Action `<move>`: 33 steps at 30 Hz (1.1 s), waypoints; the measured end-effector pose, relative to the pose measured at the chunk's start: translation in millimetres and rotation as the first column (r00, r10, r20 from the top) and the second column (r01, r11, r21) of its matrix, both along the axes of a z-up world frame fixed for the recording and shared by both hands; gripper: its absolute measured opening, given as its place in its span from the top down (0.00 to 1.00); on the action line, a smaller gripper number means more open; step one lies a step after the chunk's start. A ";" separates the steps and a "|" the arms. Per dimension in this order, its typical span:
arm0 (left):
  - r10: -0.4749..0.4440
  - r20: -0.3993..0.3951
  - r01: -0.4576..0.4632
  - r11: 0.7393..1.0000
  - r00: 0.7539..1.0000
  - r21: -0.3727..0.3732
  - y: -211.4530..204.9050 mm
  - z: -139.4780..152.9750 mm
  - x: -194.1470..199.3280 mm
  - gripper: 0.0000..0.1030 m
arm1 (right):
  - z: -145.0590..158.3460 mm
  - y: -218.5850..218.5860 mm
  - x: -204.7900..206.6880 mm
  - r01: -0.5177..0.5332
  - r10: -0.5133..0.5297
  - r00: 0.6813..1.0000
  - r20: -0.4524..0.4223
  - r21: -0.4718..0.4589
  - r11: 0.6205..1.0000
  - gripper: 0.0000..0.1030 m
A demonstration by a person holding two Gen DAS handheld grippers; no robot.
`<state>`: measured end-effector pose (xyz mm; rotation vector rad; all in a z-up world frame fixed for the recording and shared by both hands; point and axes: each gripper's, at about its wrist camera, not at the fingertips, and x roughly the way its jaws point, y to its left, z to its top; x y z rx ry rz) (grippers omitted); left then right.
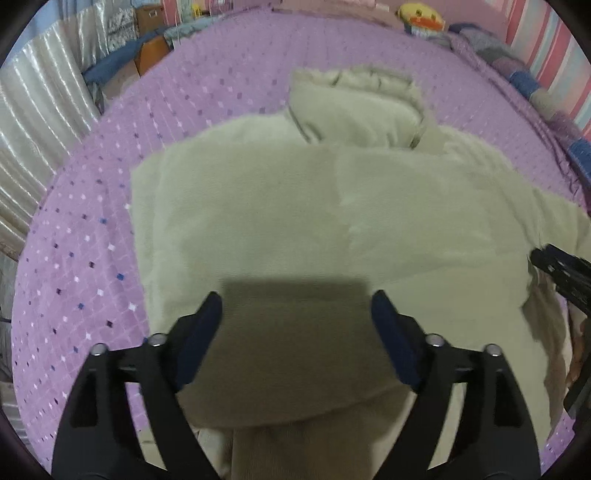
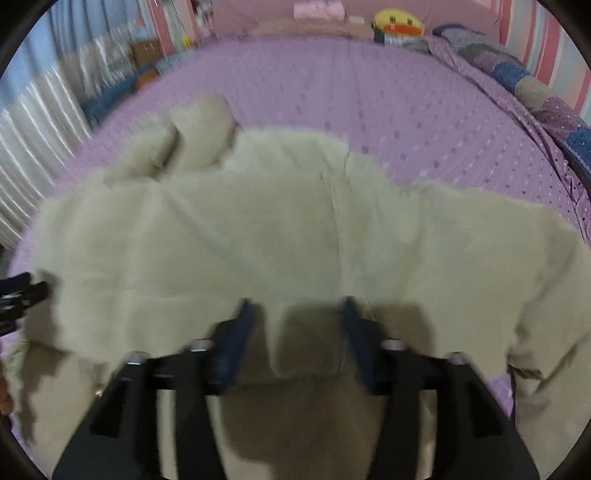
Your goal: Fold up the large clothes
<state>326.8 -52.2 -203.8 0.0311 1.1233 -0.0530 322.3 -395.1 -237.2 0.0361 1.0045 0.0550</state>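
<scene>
A large cream fleece garment lies spread on the purple bed cover, its hood towards the far side. My left gripper is open just above the near part of the garment, nothing between its fingers. My right gripper is open over the garment, with a fold of the fleece standing between its fingers; I cannot tell if they touch it. The right gripper also shows at the right edge of the left wrist view, next to the garment's edge. The hood appears at the far left in the right wrist view.
A yellow plush toy and a patchwork quilt lie at the far right of the bed. Curtains and boxes stand beyond the bed's left edge. The purple cover stretches beyond the garment.
</scene>
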 end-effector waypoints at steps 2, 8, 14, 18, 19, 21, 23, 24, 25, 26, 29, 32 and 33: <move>-0.011 0.033 0.010 1.000 0.999 0.015 -0.3 12.6 -9.3 0.14 | 21.6 -7.9 -23.2 0.044 -0.040 0.997 0.073 -0.056 0.997 0.21; -0.020 0.127 0.020 1.000 0.992 0.001 3.0 43.6 -38.3 0.07 | 42.9 -67.8 -87.2 0.210 -0.191 0.971 0.141 -0.134 0.968 0.21; -0.011 0.167 0.007 1.000 0.986 0.024 6.3 53.6 -55.1 0.07 | 37.4 -142.7 -149.3 0.373 -0.348 0.924 0.158 -0.175 0.911 0.21; -0.001 0.151 -0.004 1.000 0.988 0.030 11.8 47.1 -66.8 0.07 | 35.5 -196.8 -184.7 0.506 -0.483 0.861 0.157 -0.174 0.845 0.21; 0.000 0.150 -0.005 0.999 0.989 0.032 11.8 46.4 -70.0 0.07 | 35.0 -210.8 -193.4 0.546 -0.525 0.837 0.156 -0.169 0.820 0.21; -0.006 0.149 0.000 0.999 0.989 0.039 8.3 44.9 -75.2 0.07 | 31.4 -236.9 -207.6 0.598 -0.584 0.800 0.135 -0.117 0.793 0.21; -0.009 0.149 0.001 0.999 0.989 0.051 8.4 44.6 -81.4 0.07 | 22.1 -259.6 -208.1 0.616 -0.614 0.786 0.075 -0.003 0.788 0.21; -0.009 0.146 0.001 0.999 0.989 0.053 8.1 44.6 -82.4 0.07 | 16.9 -264.3 -204.9 0.614 -0.615 0.787 0.054 0.029 0.789 0.21; -0.006 0.142 -0.002 0.999 0.990 0.051 7.3 45.0 -82.8 0.07 | 11.7 -269.2 -200.8 0.610 -0.613 0.790 0.031 0.071 0.789 0.21; -0.002 0.139 -0.005 0.999 0.990 0.047 7.2 44.8 -83.7 0.07 | 3.7 -275.8 -193.0 0.604 -0.609 0.793 -0.005 0.135 0.786 0.25; 0.014 0.138 -0.019 0.999 0.990 0.041 8.4 47.9 -85.9 0.07 | -5.4 -286.7 -177.2 0.579 -0.592 0.805 -0.035 0.263 0.772 0.72; 0.010 0.148 -0.020 0.998 0.989 0.067 10.6 52.1 -86.0 0.07 | 10.9 -303.0 -168.3 0.612 -0.627 0.779 0.019 0.192 0.767 0.88; 0.006 0.151 -0.019 0.997 0.989 0.079 10.1 53.4 -84.0 0.07 | 21.4 -311.3 -164.4 0.621 -0.632 0.774 0.044 0.149 0.770 0.89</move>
